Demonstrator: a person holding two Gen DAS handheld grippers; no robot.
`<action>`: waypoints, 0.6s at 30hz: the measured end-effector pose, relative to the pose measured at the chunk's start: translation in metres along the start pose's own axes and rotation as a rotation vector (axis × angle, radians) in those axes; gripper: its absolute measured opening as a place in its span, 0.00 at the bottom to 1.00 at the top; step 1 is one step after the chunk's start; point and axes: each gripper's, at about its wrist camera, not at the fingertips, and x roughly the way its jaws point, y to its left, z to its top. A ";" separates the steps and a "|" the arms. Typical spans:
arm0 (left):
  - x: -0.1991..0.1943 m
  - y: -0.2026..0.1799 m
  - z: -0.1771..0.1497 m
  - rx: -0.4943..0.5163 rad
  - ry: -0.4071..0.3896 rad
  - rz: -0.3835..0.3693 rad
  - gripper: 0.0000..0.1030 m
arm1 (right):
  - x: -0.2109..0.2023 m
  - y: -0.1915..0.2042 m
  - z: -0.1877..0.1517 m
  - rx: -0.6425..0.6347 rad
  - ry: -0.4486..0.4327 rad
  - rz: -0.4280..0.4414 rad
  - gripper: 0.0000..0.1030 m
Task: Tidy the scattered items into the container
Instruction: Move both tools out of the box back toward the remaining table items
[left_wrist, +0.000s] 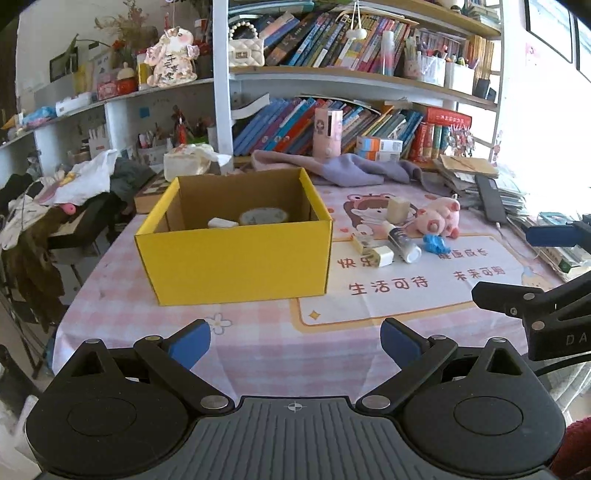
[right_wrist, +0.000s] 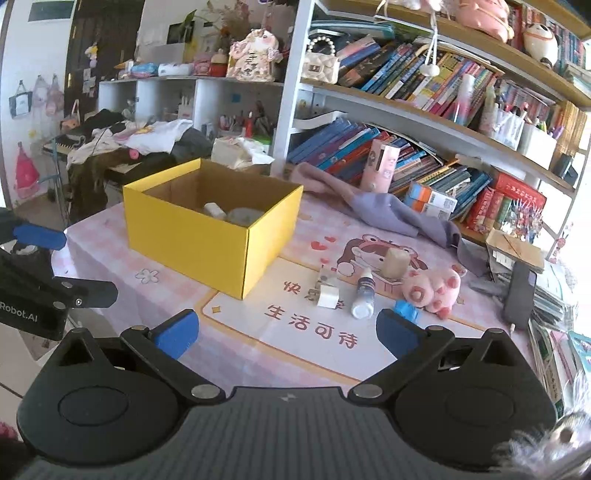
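Now your right gripper (right_wrist: 286, 334) and left gripper (left_wrist: 295, 341) both hang spread and empty. The pink plush pig (right_wrist: 432, 290) lies at two o'clock from the yellow box (right_wrist: 207, 240); soft and light, pinch its body.
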 end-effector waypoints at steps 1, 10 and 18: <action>0.001 -0.001 0.000 0.001 0.003 0.001 0.97 | 0.000 -0.003 -0.001 0.009 0.003 0.002 1.00; 0.002 -0.003 0.000 -0.012 0.022 0.017 0.97 | 0.013 -0.018 -0.003 0.088 0.063 0.024 1.00; 0.002 -0.007 0.000 -0.028 0.031 0.048 0.97 | 0.016 -0.019 -0.004 0.074 0.060 0.065 1.00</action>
